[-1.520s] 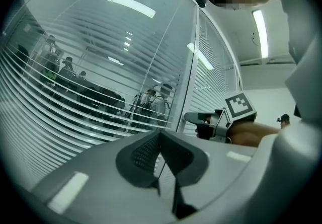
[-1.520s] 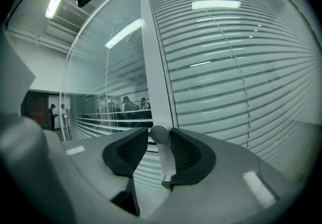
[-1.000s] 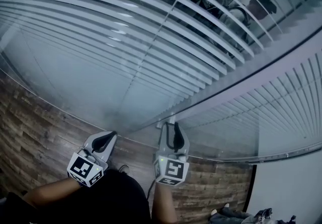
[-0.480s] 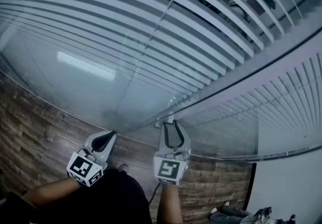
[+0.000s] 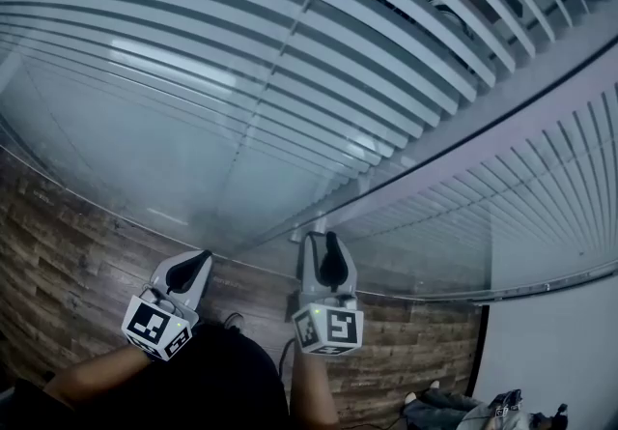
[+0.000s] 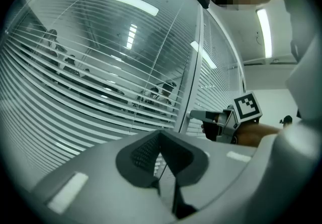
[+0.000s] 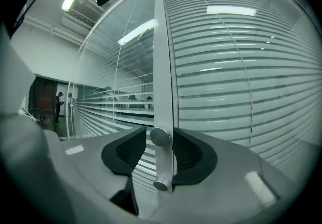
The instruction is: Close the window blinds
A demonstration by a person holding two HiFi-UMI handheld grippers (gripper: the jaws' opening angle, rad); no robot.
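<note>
White slatted blinds (image 5: 290, 61) hang behind the glass on the left pane, and more blinds (image 5: 541, 186) behind the right pane, with a white frame post (image 5: 435, 162) between them. A small round metal knob (image 7: 160, 136) sticks out of that post, with a second knob (image 7: 161, 185) below it. My right gripper (image 5: 325, 243) is at the post. Its jaws have just been opening, and the upper knob sits between the pads (image 7: 126, 150) with a gap on the left side. My left gripper (image 5: 193, 259) hovers shut and empty near the left pane, apart from the glass.
Wood-pattern floor (image 5: 68, 244) runs along the foot of the glass. A white wall (image 5: 550, 351) stands at the right, with bags (image 5: 483, 411) on the floor by it. People (image 6: 151, 94) show dimly through the slats beyond the glass.
The right gripper has rolled at the knob, and its jaws stand wider than before. The left pane's slats have tilted, so less shows through them. The left gripper has kept its place.
</note>
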